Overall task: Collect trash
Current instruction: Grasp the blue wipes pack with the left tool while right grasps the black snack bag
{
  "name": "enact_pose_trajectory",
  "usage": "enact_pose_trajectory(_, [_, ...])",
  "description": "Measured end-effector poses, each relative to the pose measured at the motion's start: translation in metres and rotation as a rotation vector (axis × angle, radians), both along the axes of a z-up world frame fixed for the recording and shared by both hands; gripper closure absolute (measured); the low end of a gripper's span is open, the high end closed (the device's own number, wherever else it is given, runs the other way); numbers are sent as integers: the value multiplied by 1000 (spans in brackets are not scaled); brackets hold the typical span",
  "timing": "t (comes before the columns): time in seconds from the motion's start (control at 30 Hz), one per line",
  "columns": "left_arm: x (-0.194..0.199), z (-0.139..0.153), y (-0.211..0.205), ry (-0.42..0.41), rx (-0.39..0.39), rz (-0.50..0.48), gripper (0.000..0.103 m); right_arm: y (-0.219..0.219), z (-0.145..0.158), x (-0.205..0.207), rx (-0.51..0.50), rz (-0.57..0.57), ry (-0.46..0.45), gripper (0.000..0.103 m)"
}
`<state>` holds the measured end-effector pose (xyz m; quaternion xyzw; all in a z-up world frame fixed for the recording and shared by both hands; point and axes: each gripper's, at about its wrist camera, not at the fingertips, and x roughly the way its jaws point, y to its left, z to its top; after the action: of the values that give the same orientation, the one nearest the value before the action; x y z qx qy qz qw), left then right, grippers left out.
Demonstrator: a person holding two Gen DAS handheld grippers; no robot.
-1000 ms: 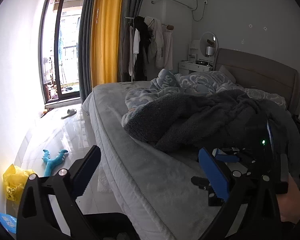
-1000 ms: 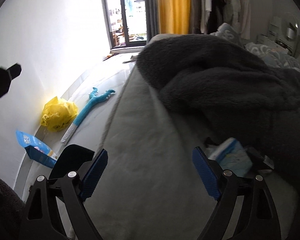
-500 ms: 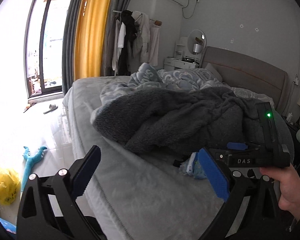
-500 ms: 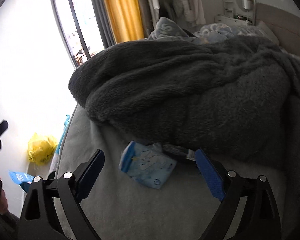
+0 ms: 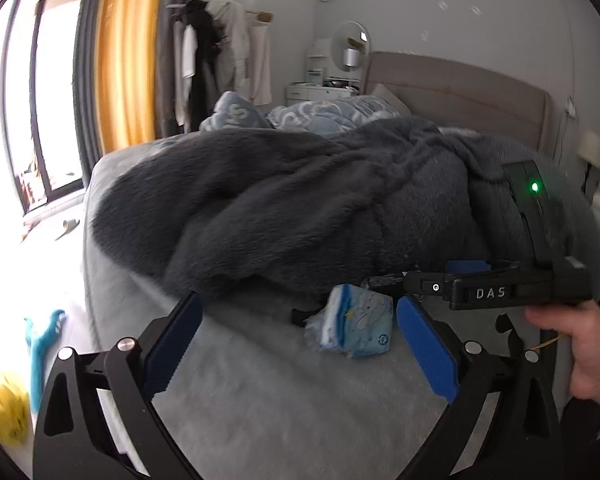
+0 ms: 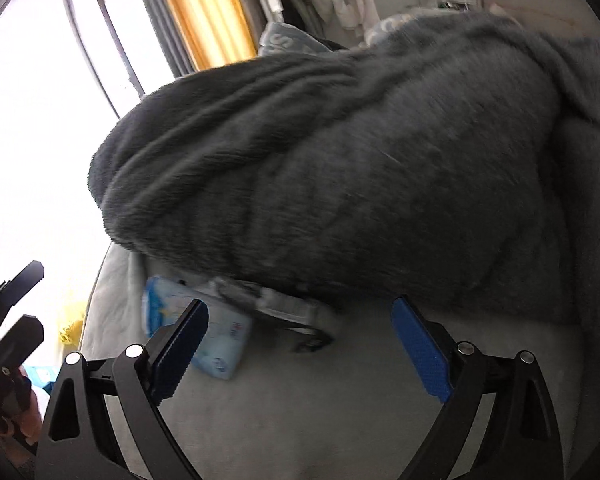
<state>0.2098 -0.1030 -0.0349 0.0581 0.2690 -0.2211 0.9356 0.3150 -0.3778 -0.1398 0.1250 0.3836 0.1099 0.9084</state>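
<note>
A light blue tissue pack (image 5: pixel 354 326) lies on the grey bed sheet (image 5: pixel 284 392) at the edge of a dark grey fleece blanket (image 5: pixel 300 200). It also shows in the right wrist view (image 6: pixel 216 340), with a dark flat wrapper (image 6: pixel 288 312) beside it, partly under the blanket. My left gripper (image 5: pixel 300 344) is open and empty, just short of the pack. My right gripper (image 6: pixel 300 340) is open and empty, over the sheet right of the pack; its body (image 5: pixel 500 290) shows in the left wrist view.
The blanket (image 6: pixel 340 160) covers most of the bed. A yellow bag (image 5: pixel 2 408) and a turquoise toy (image 5: pixel 44 336) lie on the floor at left. A headboard (image 5: pixel 460 88) and a clothes rack (image 5: pixel 220 52) stand behind.
Both grippers have moved in closer over the bed toward the tissue pack, which now looks larger. The right gripper has shifted right, so the pack sits by its left finger. Both stay open.
</note>
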Motion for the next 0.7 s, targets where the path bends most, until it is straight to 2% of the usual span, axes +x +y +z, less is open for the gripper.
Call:
enact_pose_trajectory(0.13, [12,-14,-24,18,48,-30,5,-13,-6,8,35,7,4,9])
enact_pose_trajectory(0.27, [29,-31,-36,62,71,-52,21,-22,-13,11,38,21,1,9])
enact_pose_trajectory(0.37, [38,-41,-44,84,92,-80,26,-32,-24,10,75,20,25,9])
enact_pose_trajectory(0.43, [44,-46,-46,107,87,-93,29,-37,-28,12,97,18,31,9])
enact_pose_trajectory(0.53, [53,-51,-47,141,54,-108,40,-39,-28,10,100,26,18,9])
enact_pose_trajectory(0.6, [54,-52,-49,144,51,-119,51,-40,-29,10,90,35,17,9])
enact_pose_trajectory(0.7, [56,-54,-52,156,55,-132,58,-39,-32,8,91,39,11,9])
